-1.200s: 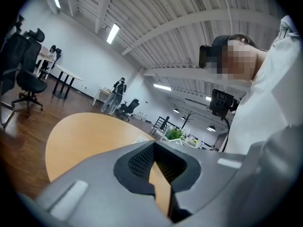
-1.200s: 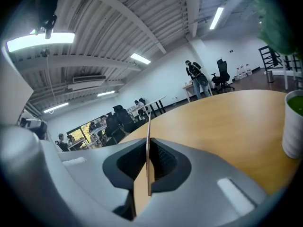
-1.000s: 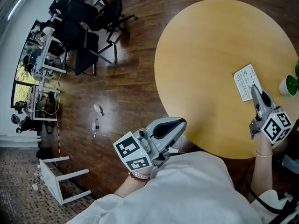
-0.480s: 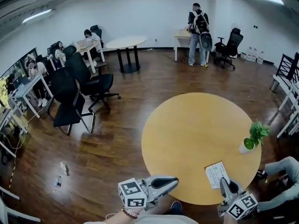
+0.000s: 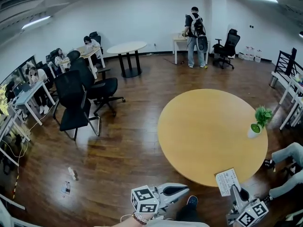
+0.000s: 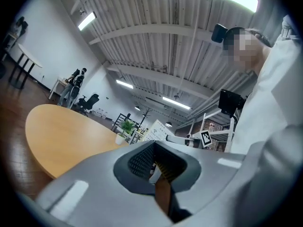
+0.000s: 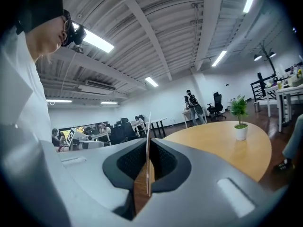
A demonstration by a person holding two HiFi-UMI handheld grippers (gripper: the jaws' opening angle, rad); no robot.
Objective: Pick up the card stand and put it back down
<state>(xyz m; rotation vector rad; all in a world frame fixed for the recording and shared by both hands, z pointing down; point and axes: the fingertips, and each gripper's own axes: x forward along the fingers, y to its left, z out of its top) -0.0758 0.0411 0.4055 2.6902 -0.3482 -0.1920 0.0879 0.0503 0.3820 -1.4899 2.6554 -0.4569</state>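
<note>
The card stand point(image 5: 227, 181) is a white printed card. My right gripper point(image 5: 234, 190) is shut on its lower edge and holds it up over the near rim of the round yellow table point(image 5: 208, 131). In the right gripper view the card stand point(image 7: 148, 145) shows edge-on between the pads of the right gripper point(image 7: 147, 162). My left gripper point(image 5: 182, 189) hovers over the floor left of the table, shut with nothing in it. In the left gripper view, past the left gripper point(image 6: 154, 163), the card stand point(image 6: 158, 129) and the right gripper point(image 6: 182, 139) show.
A small potted plant point(image 5: 258, 122) stands near the table's right rim. Black office chairs point(image 5: 75, 103) stand to the left on the wood floor. A seated person's legs point(image 5: 289, 160) are at the right. A person point(image 5: 194, 30) stands far back by desks.
The head view has swung up from the tabletop to the room. Both grippers have drawn back toward me, and the card stand has come with the right gripper to the table's near rim.
</note>
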